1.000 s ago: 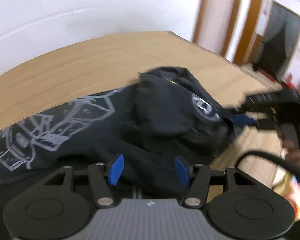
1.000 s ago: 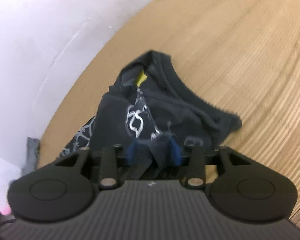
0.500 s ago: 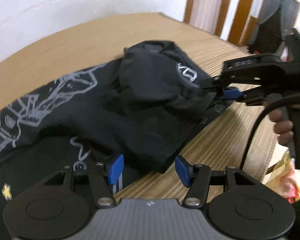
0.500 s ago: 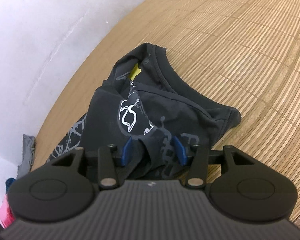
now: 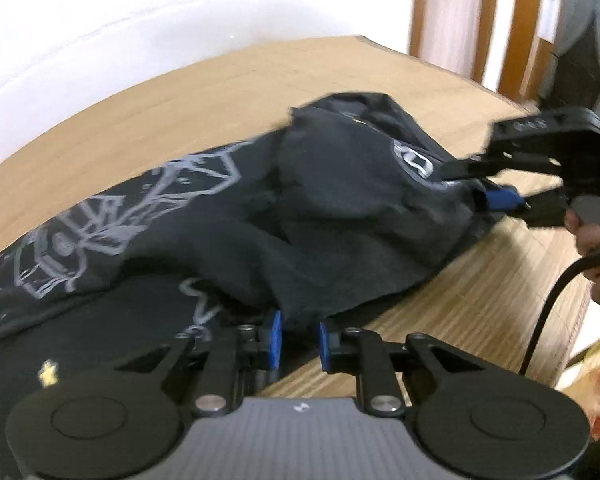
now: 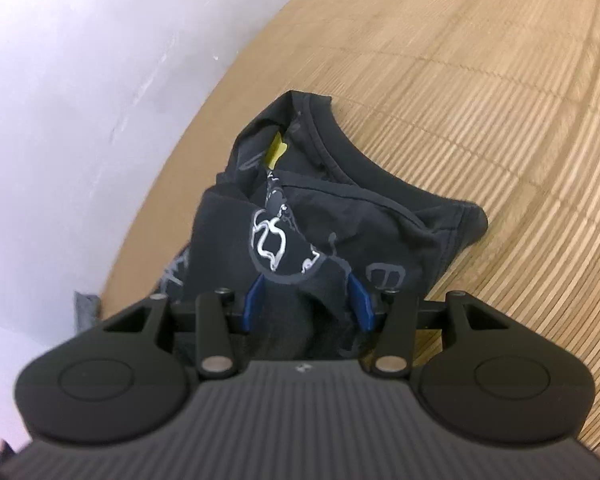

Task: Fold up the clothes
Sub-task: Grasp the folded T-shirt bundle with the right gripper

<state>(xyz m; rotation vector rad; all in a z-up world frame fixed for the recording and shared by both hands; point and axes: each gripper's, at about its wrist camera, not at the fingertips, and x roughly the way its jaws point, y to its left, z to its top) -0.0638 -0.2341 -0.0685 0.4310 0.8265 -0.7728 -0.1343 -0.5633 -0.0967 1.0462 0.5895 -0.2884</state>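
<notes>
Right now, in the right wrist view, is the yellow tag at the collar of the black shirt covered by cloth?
No, the yellow tag shows plainly inside the collar of the black shirt, with no cloth over it.

Left gripper (image 5: pixel 299 342): angled downward, both blue pads visible with a narrow gap between them. The jaws are closing, and dark fabric lies in the gap at the pad tips.

Right gripper (image 6: pixel 306 298): angled downward, jaws set moderately apart, blue pads (image 6: pixel 358 300) flanking a bunched fold of fabric that fills the space between them. In the left wrist view it enters from the right edge, and the person's fingers (image 5: pixel 590 236) wrap its handle.
</notes>
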